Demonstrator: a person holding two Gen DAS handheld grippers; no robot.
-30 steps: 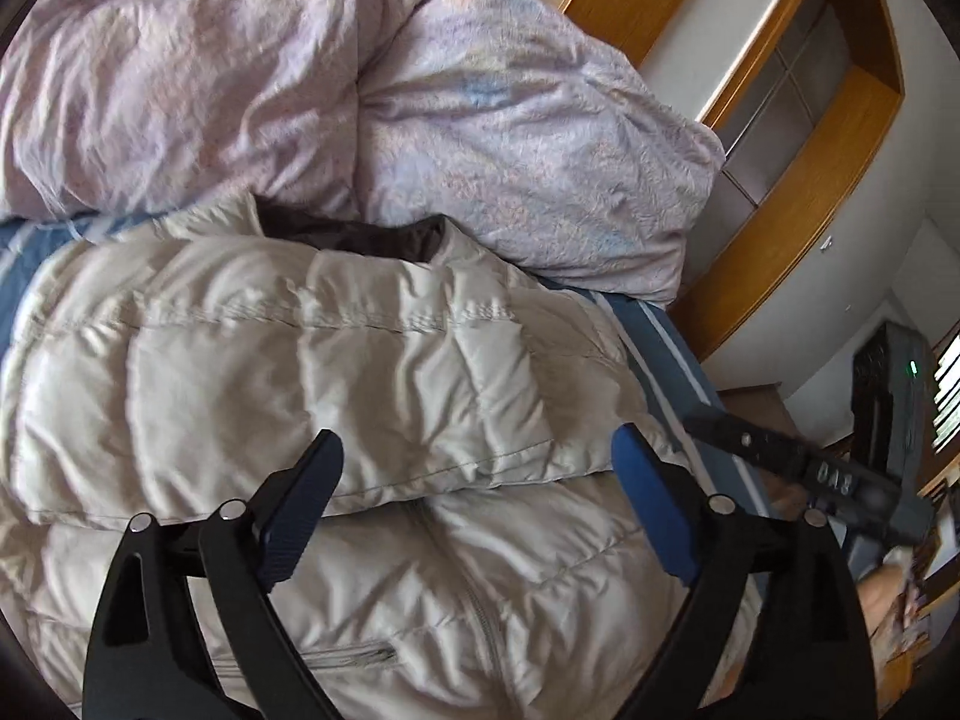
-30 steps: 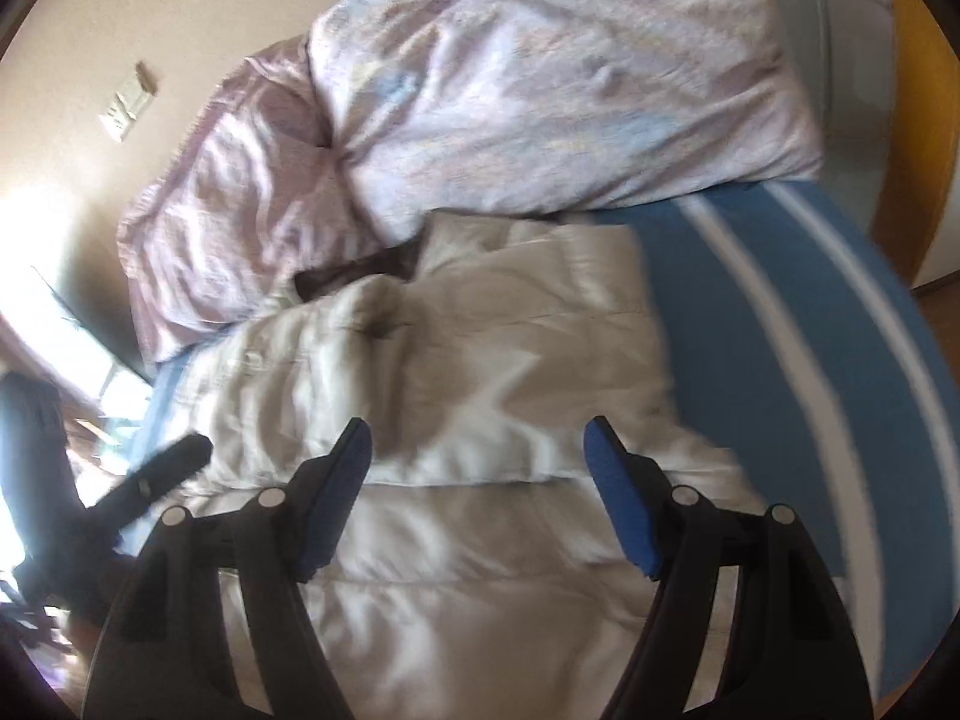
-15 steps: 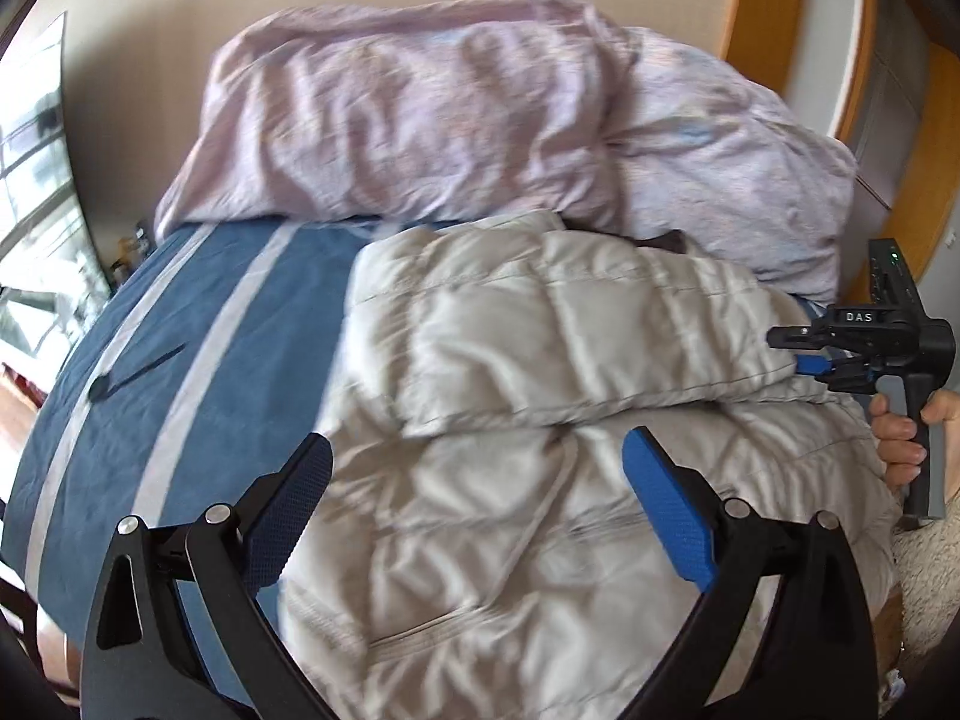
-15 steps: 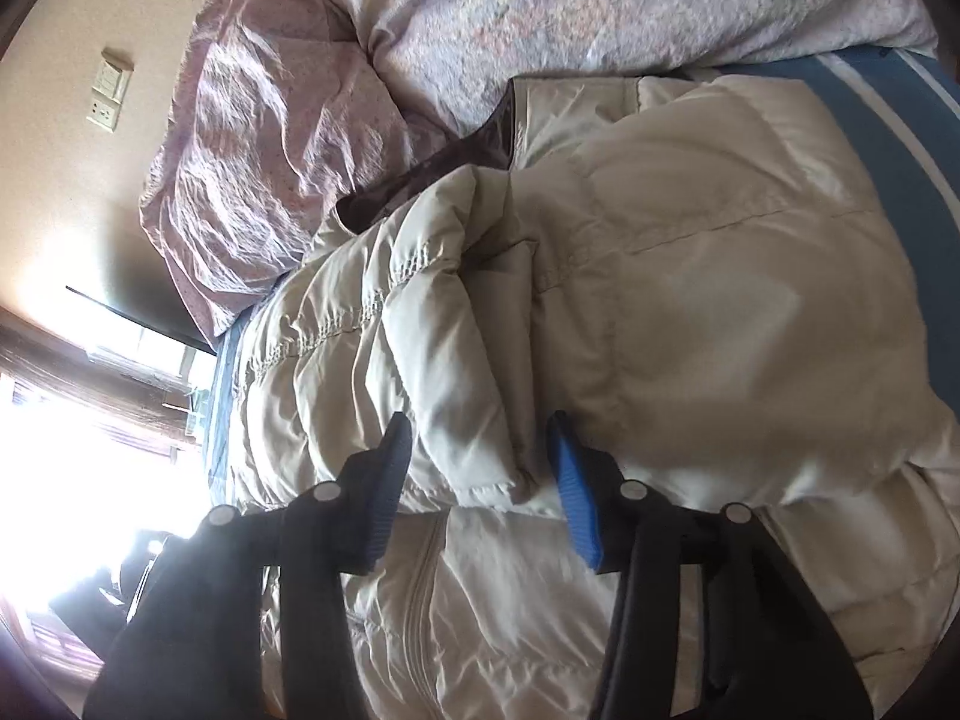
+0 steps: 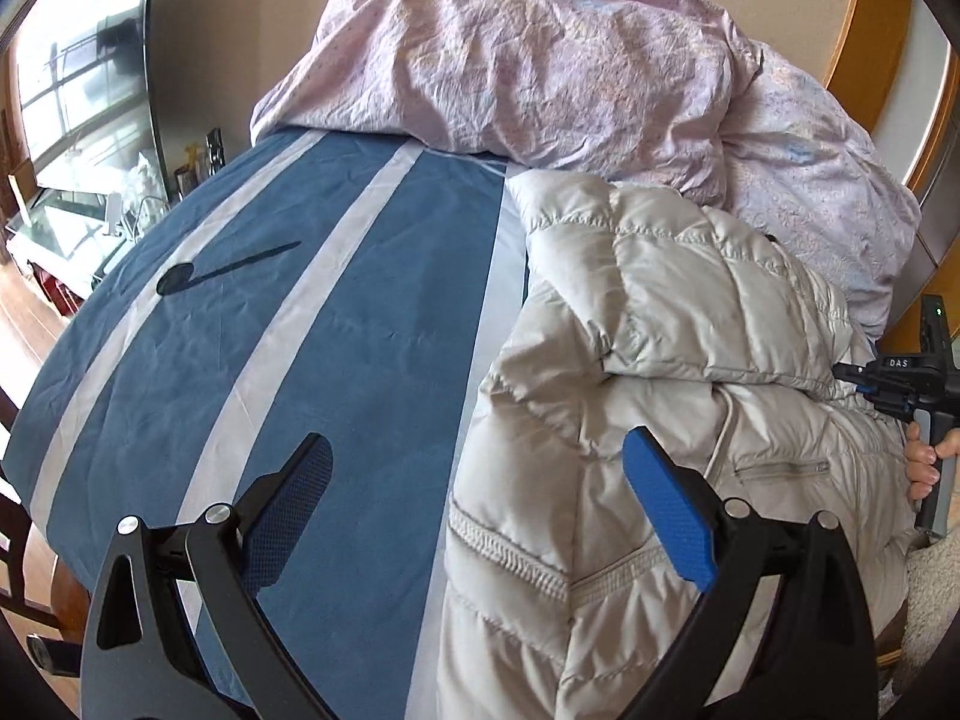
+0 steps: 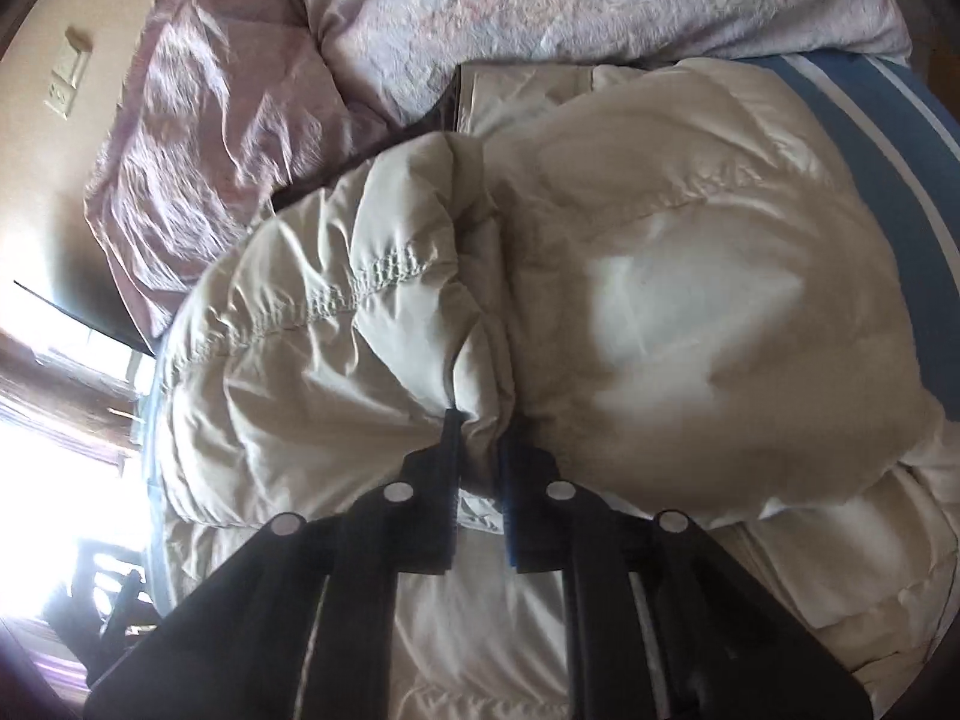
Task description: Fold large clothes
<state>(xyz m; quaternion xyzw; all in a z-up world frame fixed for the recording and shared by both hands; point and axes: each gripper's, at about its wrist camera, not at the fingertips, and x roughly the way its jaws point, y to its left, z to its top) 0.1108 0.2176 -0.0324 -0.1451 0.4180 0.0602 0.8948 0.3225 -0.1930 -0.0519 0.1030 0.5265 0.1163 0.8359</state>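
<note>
A cream quilted down jacket (image 5: 648, 348) lies partly folded on the bed with the blue, white-striped cover (image 5: 336, 324). My left gripper (image 5: 480, 480) is open and empty, above the jacket's left edge near its elastic hem. My right gripper (image 6: 480, 438) is shut on a bunched fold of the jacket (image 6: 396, 312), near the folded sleeve. The right gripper also shows in the left wrist view (image 5: 900, 384) at the jacket's far right side, held by a hand.
A crumpled pink duvet (image 5: 528, 54) is piled at the head of the bed, against the jacket's collar. A wooden frame (image 5: 852, 18) stands at the right. A window and low shelf (image 5: 78, 138) lie left of the bed.
My right gripper has closed from open onto a fold of the jacket. My left gripper has swung left, from over the jacket to its left edge, still open.
</note>
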